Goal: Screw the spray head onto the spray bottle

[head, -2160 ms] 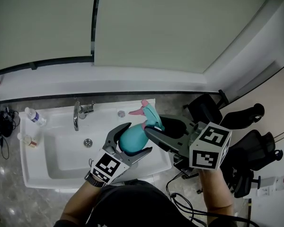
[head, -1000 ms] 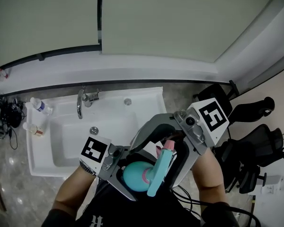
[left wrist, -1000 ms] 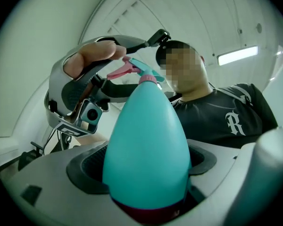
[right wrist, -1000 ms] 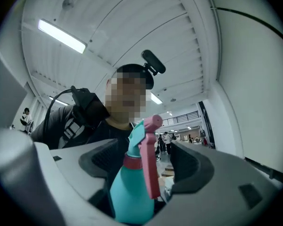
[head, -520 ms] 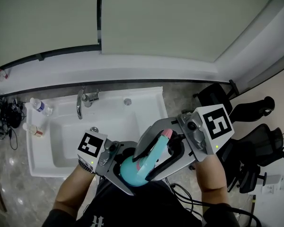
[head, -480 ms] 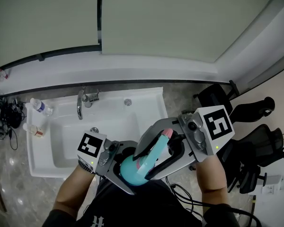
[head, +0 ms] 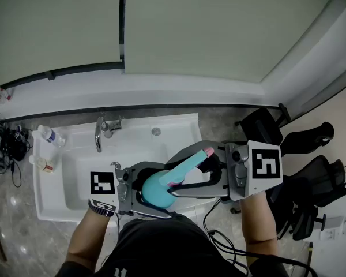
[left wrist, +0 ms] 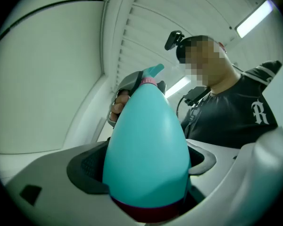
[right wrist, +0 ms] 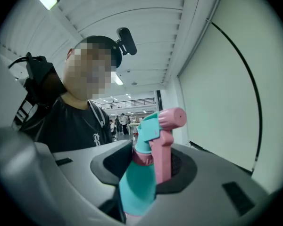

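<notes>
While the two grippers point at each other above the white sink (head: 75, 172), the teal spray bottle (left wrist: 146, 140) is stretched between them. The left gripper (left wrist: 144, 166) is clamped on the fat lower part of the bottle. Both pads press into its sides, the dark pink base band is tucked deep toward the root of the jaws, and the neck points out past the tips.

The right gripper (right wrist: 148, 168) has just been closing its jaws, and they're pinched on the spray head (right wrist: 155, 126). The pink trigger is up against one pad, the collar end sits right at the other, and the pink nozzle pokes out beyond the tips.

The head sits on the bottle's neck with a pink collar between them, but I honestly can't tell if it's threaded down tight.

From above, the bottle leans from the left gripper's jaws up into the right one's. The faucet (head: 100, 134) is off past the left gripper, well apart from it.
</notes>
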The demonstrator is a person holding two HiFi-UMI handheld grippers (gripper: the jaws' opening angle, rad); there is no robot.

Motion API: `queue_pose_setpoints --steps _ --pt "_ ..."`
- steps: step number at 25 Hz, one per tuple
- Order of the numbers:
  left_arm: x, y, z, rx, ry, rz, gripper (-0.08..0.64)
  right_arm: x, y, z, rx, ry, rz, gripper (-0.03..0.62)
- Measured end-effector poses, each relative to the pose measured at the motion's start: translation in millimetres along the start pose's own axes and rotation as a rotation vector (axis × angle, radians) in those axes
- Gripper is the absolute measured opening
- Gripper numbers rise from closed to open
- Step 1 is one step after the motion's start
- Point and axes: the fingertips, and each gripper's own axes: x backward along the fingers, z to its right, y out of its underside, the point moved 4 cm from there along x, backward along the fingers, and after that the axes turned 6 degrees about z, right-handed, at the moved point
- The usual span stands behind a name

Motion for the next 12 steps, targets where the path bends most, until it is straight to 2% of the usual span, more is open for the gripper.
queue_pose_setpoints --steps 6,12 --pt "6.6 2.9 -19.5 -0.082 -0.189 -0.06 0.445 7.6 9.3 15.2 -0.017 0.152 -0.036 0.152" --pt "10.8 3.8 -43.2 -0.207 -0.455 -0.153 0.445 20.4 17.9 33.5 -0.075 0.321 -0.051 0.15"
